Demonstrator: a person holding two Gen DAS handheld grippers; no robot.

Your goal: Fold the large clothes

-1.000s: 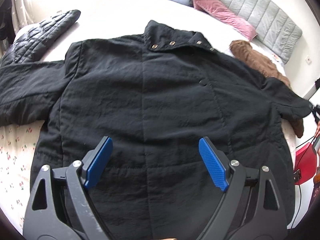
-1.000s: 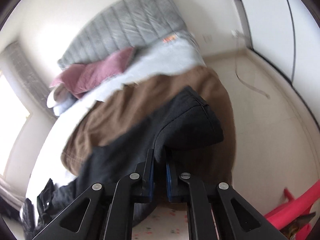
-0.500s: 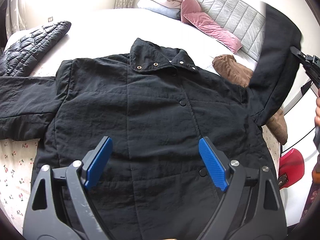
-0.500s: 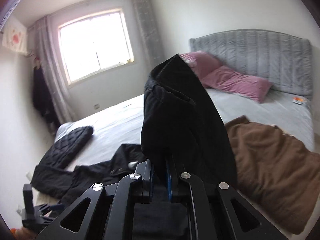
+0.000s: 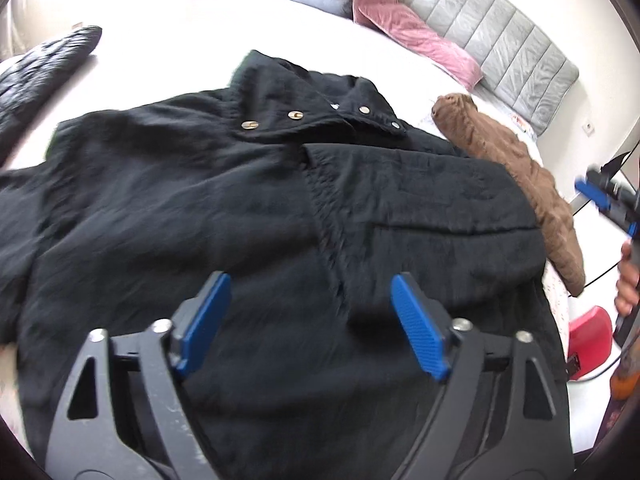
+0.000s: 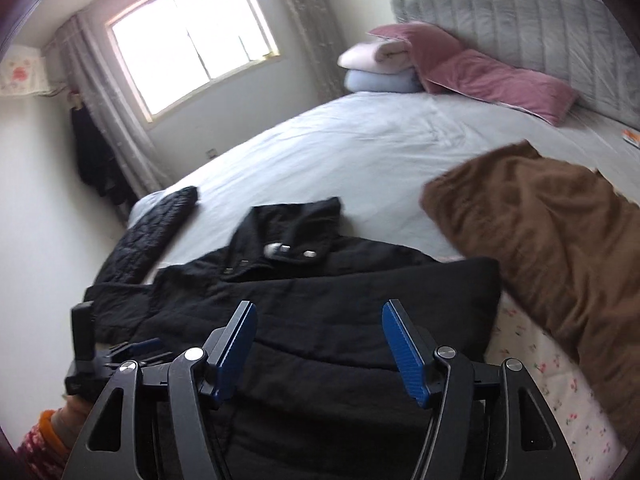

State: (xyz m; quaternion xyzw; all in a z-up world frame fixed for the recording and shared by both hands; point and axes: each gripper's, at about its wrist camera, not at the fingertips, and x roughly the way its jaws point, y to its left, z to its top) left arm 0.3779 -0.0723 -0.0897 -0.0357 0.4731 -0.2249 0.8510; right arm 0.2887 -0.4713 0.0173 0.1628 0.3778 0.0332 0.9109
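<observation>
1. Your left gripper (image 5: 310, 320) and right gripper (image 6: 320, 354) both hover with jaws apart, holding nothing.
2. The black jacket (image 5: 200, 208) lies flat on the bed (image 6: 360, 148), one sleeve (image 5: 420, 196) folded across its chest.
3. A brown garment (image 6: 560, 232) touches its edge; a quilted black jacket (image 6: 152, 236) lies beside it.

Black padded jacket (image 5: 224, 208) lies front-up on bed, beyond open jaws; collar farthest off, snaps showing; one sleeve (image 5: 420, 196) folded flat across chest.

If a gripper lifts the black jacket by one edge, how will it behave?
The black jacket will probably droop: its folded sleeve lies limp. The padded, quilted cloth suggests some weight. The wrinkled fabric looks unlikely to slip.
</observation>
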